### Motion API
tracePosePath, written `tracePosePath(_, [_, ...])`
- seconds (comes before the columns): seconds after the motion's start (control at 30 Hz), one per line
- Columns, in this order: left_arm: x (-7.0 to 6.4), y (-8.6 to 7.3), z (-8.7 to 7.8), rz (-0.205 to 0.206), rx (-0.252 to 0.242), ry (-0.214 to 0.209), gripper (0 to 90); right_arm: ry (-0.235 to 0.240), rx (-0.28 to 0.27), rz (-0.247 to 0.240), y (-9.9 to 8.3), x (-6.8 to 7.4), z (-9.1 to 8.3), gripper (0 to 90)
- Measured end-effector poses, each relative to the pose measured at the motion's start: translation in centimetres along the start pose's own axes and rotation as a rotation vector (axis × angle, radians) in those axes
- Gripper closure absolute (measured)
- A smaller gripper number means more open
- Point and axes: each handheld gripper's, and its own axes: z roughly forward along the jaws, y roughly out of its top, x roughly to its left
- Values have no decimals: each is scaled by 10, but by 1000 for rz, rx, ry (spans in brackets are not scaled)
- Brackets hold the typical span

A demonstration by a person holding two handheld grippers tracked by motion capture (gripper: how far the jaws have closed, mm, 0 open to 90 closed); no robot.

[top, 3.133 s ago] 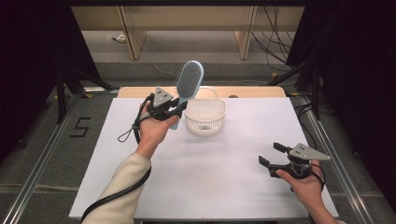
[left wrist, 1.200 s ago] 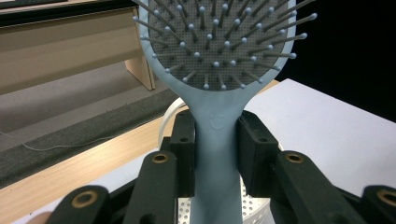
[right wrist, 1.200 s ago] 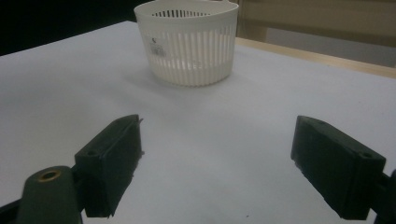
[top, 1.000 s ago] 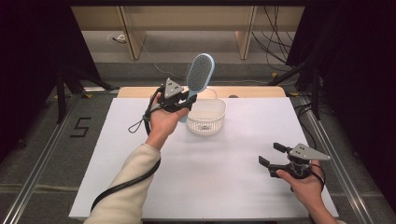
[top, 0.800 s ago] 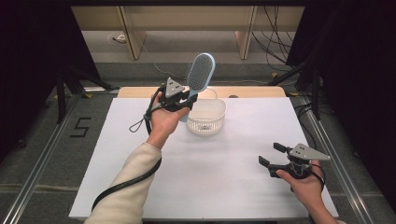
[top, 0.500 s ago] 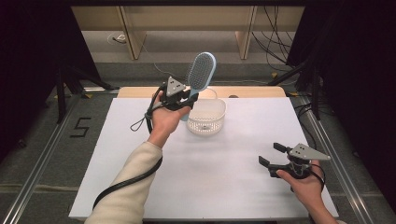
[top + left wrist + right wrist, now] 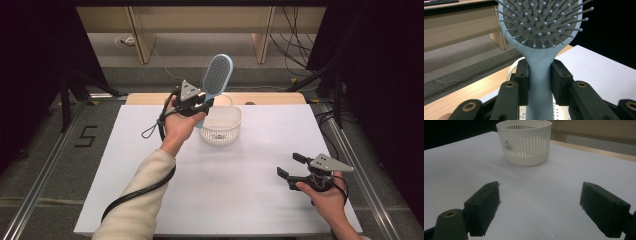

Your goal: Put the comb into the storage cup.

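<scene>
My left gripper (image 7: pixel 202 103) is shut on the handle of a light blue hairbrush (image 7: pixel 216 75), held up in the air with the bristled head tilted up and to the right. In the left gripper view the hairbrush handle (image 7: pixel 539 75) sits squeezed between the two black pads, just above the white slatted basket (image 7: pixel 221 125), whose rim shows behind the jaws. My right gripper (image 7: pixel 291 165) hovers open near the table's front right corner, and its own view looks across bare table at the basket (image 7: pixel 526 142).
The white table top (image 7: pixel 240 200) has a wooden strip (image 7: pixel 270 98) along its far edge. Wooden furniture legs and cables stand on the floor behind. A cable trails from the left gripper down the left sleeve.
The left gripper has carried the hairbrush to the right and slightly up, from left of the basket to above its near-left rim. The right gripper has stayed put.
</scene>
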Motion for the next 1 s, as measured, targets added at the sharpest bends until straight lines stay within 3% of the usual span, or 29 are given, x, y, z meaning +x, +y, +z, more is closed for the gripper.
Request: tracePosePath(1.0, [0,3,11,-1,2,-1,696,2,1,3,0,0,0,172])
